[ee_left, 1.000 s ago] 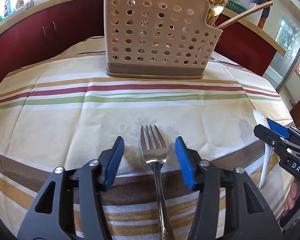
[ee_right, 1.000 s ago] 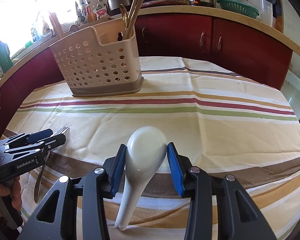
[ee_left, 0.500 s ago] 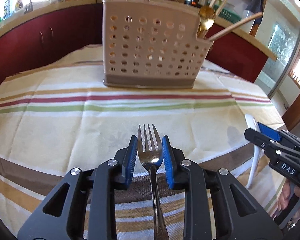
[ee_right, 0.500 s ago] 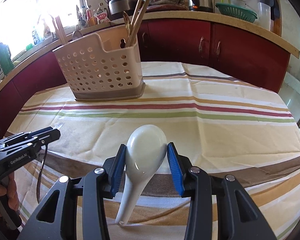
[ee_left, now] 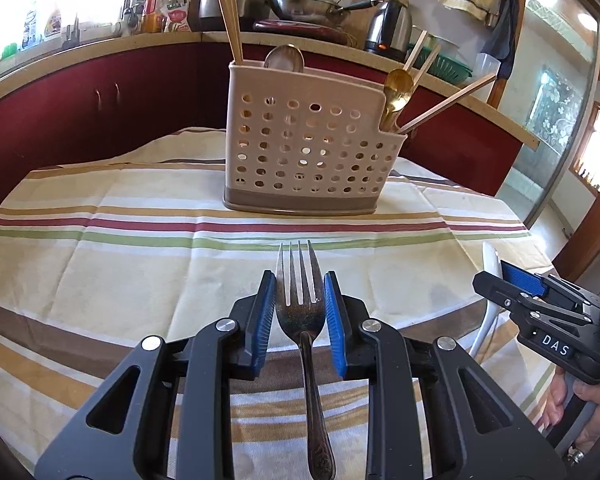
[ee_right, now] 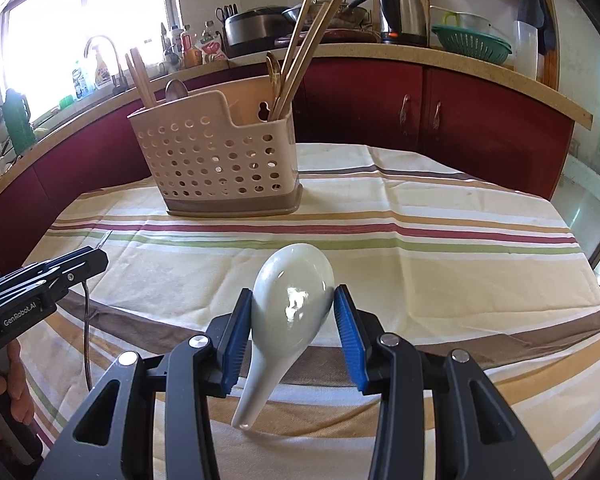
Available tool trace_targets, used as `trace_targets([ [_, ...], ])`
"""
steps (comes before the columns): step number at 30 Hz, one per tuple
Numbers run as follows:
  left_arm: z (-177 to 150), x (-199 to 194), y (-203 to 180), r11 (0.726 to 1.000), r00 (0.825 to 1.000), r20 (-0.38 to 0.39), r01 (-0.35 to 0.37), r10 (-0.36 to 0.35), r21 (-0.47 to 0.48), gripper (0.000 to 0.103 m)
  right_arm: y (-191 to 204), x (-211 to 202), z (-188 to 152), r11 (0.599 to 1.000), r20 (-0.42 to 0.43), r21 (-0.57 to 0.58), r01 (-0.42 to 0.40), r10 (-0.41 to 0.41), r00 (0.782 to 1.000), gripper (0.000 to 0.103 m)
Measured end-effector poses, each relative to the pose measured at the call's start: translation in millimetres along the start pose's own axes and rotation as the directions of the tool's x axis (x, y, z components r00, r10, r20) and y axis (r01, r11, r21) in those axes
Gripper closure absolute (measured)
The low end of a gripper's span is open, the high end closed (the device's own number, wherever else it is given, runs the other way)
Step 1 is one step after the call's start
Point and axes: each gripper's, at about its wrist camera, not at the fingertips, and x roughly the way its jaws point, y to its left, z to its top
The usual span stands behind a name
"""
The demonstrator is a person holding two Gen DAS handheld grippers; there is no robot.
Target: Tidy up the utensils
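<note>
My left gripper is shut on a metal fork, tines forward, lifted above the striped tablecloth. My right gripper is shut on a white ceramic soup spoon, bowl forward, handle hanging down. The beige perforated utensil caddy stands ahead at the far side of the table and holds chopsticks, a steel spoon and a gold spoon. It also shows in the right wrist view. Each gripper shows in the other's view, the right one and the left one.
Red cabinets and a counter with a kettle, pots and bottles curve behind the table. A glass door is at the right. The table edge falls away at the right.
The left gripper closed on the fork and lifted it off the cloth. Both grippers rose with the fork and the spoon, and the caddy now sits lower in view.
</note>
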Motion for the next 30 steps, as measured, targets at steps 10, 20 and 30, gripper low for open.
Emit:
trace_targets([
  [10,-2.5,-12.1,2.6,1.000,0.999,0.039,0.008,-0.008,-0.003,0.079,6.1,-6.2,-0.9,1.000,0.013,-0.014,0.004,-0.004,1.000,0.062],
  [20,-2.4,-20.2,3.0,1.000,0.998,0.055,0.014,-0.013,-0.007,0.079,7.9,-11.1,0.8,1.000,0.028,-0.019,0.004,-0.003,1.000,0.062],
  [30,0.0,-31.5,3.2,1.000,0.996,0.093,0.020,-0.019,-0.007,0.079,10.2,-12.1,3.1,0.999,0.032,-0.033,0.006,-0.005,0.999,0.088],
])
